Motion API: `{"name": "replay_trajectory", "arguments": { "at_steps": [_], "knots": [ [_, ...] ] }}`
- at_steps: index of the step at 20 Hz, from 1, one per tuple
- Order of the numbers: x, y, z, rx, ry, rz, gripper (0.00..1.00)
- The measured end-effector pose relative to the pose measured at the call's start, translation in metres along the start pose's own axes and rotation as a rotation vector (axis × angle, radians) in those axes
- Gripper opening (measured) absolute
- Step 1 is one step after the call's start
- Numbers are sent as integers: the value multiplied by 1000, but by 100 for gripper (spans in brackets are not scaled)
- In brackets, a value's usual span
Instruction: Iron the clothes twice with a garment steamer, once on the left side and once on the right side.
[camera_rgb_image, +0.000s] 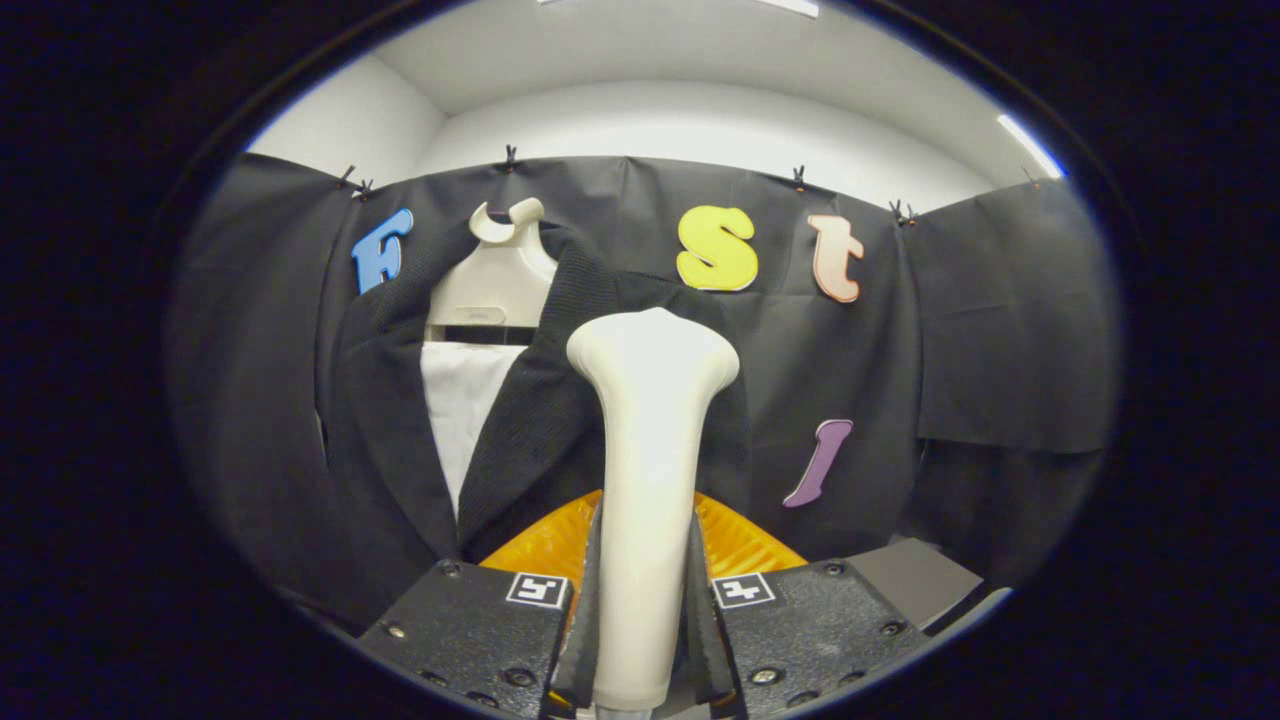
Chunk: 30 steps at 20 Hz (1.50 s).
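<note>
The gripper (645, 640) is clamping the cream-white plastic garment steamer (650, 450) by its handle, both black ridged fingers (590, 620) pressing on it from either side with no gap showing. The steamer's long axis is running straight ahead along the fingers, its handle widening into a flared head that is standing well beyond the fingertips. Directly past that head, the dark, coarse-woven jacket (540, 420) is hanging on a cream plastic hanger (495, 275), open at the front over a white shirt panel (460, 400). The jacket's centre opening is lying ahead and to the left of the steamer, so the head is sitting over the lapel and panel on the right of the opening. Whether the head is actually touching the cloth is hard to judge, since it is hiding its own contact face. An orange ribbed part (545, 545) is showing just behind the fingers. Reaching the other panel will likely call for a shift leftward across the opening.
</note>
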<state>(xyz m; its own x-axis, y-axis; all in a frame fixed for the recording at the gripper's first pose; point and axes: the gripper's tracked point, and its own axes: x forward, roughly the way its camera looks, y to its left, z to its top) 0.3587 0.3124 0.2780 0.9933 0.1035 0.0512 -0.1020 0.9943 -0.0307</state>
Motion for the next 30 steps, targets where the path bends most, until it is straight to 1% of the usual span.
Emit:
{"name": "replay_trajectory", "arguments": {
  "at_steps": [10, 19, 30],
  "knots": [
    [-17, 10, -45, -18, 63, 28, 39],
    [-20, 7, -101, -22, 145, 14, 39],
    [-33, 6, -163, 19, 243, 1, 39]
  ]
}}
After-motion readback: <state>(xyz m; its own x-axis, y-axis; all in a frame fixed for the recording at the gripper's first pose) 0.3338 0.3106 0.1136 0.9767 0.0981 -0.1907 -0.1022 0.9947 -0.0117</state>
